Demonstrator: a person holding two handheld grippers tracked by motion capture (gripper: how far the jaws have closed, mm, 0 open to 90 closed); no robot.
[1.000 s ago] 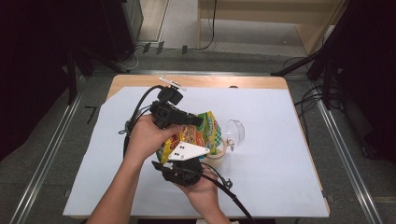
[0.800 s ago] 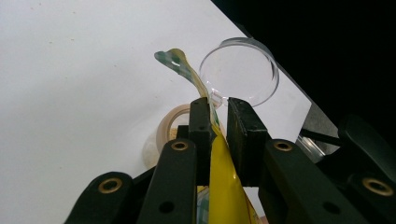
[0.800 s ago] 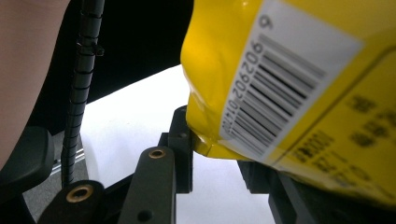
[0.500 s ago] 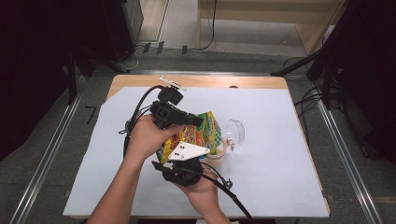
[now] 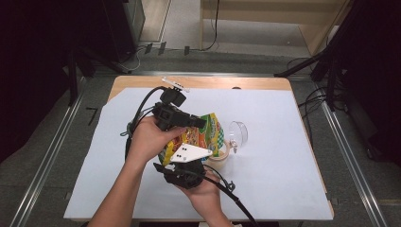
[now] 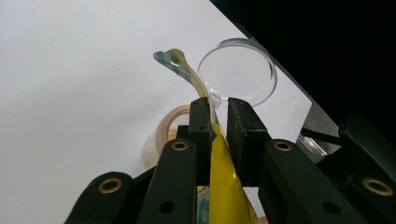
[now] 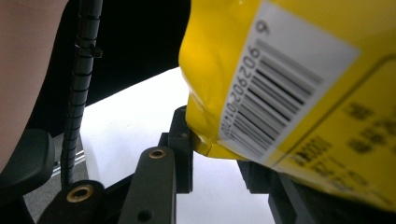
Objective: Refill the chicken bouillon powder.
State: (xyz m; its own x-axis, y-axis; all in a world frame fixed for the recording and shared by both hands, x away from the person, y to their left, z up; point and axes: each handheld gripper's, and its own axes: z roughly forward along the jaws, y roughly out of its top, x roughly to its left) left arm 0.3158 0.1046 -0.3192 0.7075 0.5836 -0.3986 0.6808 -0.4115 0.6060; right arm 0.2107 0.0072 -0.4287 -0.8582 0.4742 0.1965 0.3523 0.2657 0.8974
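Note:
A yellow, green and orange snack bag (image 5: 208, 135) is held off the table between both grippers. My left gripper (image 5: 199, 124) comes in from the left and is shut on the bag's thin top edge (image 6: 215, 140). Beyond those jaws are a round clear lid (image 6: 238, 72) and a beige container's rim (image 6: 163, 128). My right gripper (image 5: 185, 163), with its grey plate on top, is below the bag. In the right gripper view its jaws (image 7: 217, 149) close on the lower corner of the bag (image 7: 280, 84), beside the barcode. The beige container (image 5: 221, 157) stands just right of the bag.
The clear lid (image 5: 239, 132) stands tipped up behind the container. A white sheet (image 5: 283, 179) covers the wooden table (image 5: 213, 82). A small white strip (image 5: 175, 84) lies at the far edge. Cables trail from both grippers over the near side.

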